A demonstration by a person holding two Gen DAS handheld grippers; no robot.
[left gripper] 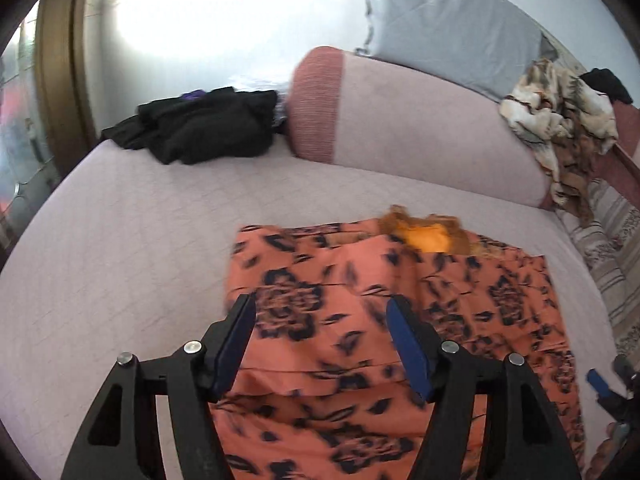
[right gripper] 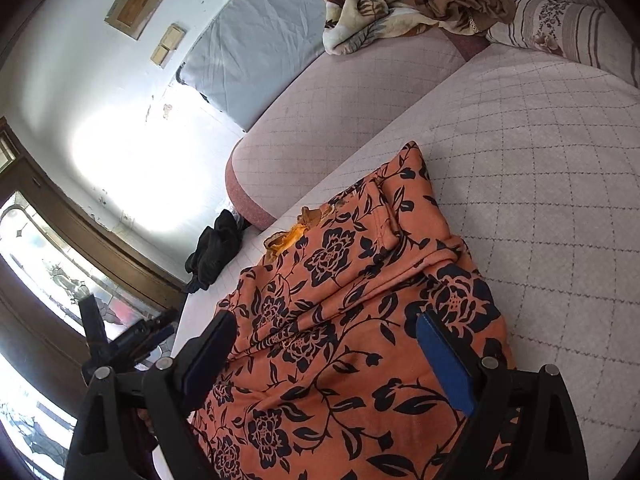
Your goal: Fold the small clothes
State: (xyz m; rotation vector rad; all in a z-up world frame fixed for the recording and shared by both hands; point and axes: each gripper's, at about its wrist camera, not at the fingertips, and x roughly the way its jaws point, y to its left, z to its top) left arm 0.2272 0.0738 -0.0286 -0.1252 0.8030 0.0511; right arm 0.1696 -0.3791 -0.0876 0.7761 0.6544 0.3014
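Jaws of left gripper [left gripper: 320, 312] and right gripper [right gripper: 326, 330] both spread, gripping nothing, above orange floral garment [left gripper: 344, 344]; black clothes [left gripper: 200, 128] well apart.

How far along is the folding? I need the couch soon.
Looks done: the orange garment with dark flowers lies doubled over on the pale quilted couch seat, a fold ridge across it. In hand: nothing; the left gripper and right gripper hover open above it. Possibly left: further folds, and the crumpled black clothes pile by the bolster.
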